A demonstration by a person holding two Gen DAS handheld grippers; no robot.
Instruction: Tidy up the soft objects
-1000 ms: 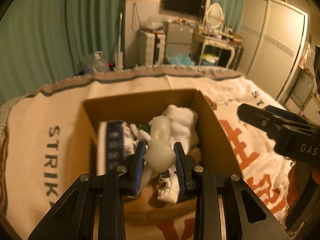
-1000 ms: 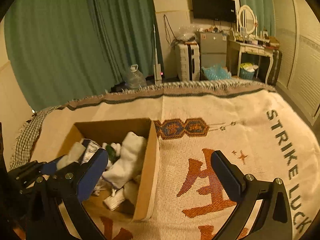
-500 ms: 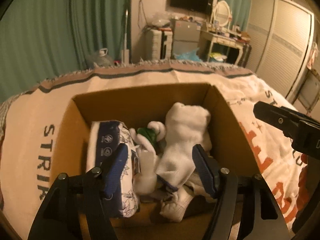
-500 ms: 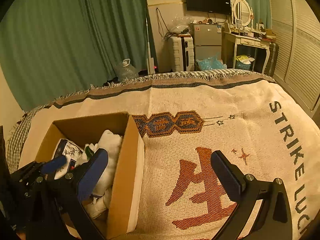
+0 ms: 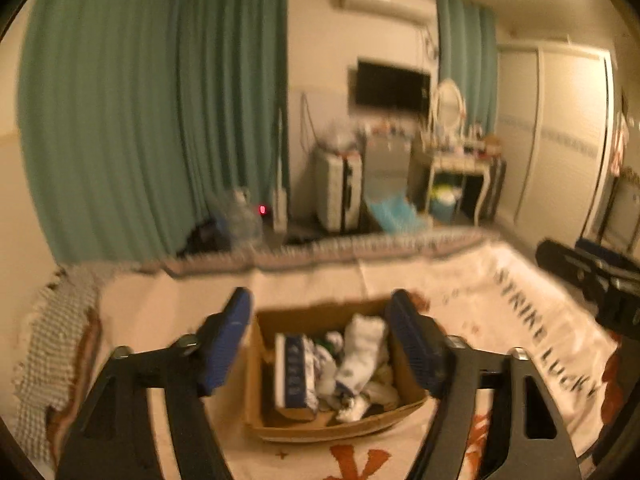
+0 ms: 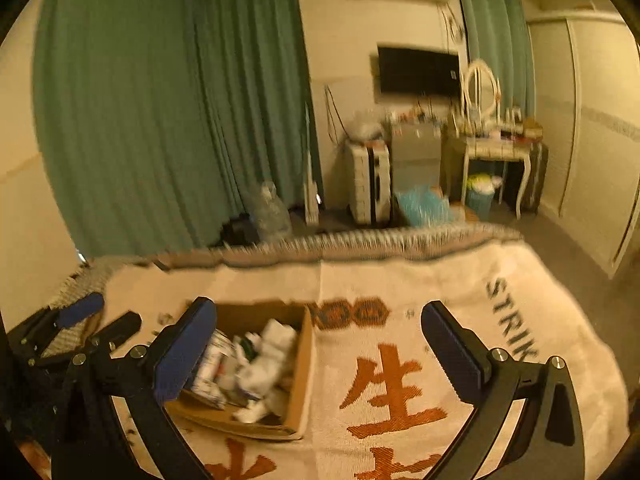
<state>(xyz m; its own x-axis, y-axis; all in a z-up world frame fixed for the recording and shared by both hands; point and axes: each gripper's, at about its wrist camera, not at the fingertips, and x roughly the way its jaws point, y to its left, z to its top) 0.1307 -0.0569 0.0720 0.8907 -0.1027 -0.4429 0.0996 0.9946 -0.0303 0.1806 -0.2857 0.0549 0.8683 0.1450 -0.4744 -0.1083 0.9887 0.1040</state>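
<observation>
A cardboard box [image 5: 256,384] stands on the cream blanket; it also shows in the right wrist view [image 6: 302,364]. Inside lie a blue-and-white tissue pack [image 5: 294,376], white socks [image 5: 362,350] and other white soft items [image 6: 264,364]. My left gripper [image 5: 322,342] is open and empty, held above and in front of the box. My right gripper [image 6: 316,354] is open and empty, over the blanket to the right of the box. The left gripper's fingers [image 6: 80,308] show at the left edge of the right wrist view.
The blanket [image 6: 400,380] with orange characters and black lettering covers the bed. Beyond the bed's far edge are green curtains [image 5: 120,120], a white cabinet [image 5: 338,190], a dressing table [image 5: 456,168] and wardrobe doors [image 5: 560,140]. The right gripper [image 5: 592,276] shows at the right.
My left gripper let go of the white soft item into the box and opened wide. Both grippers have pulled back and up, so the box looks smaller.
</observation>
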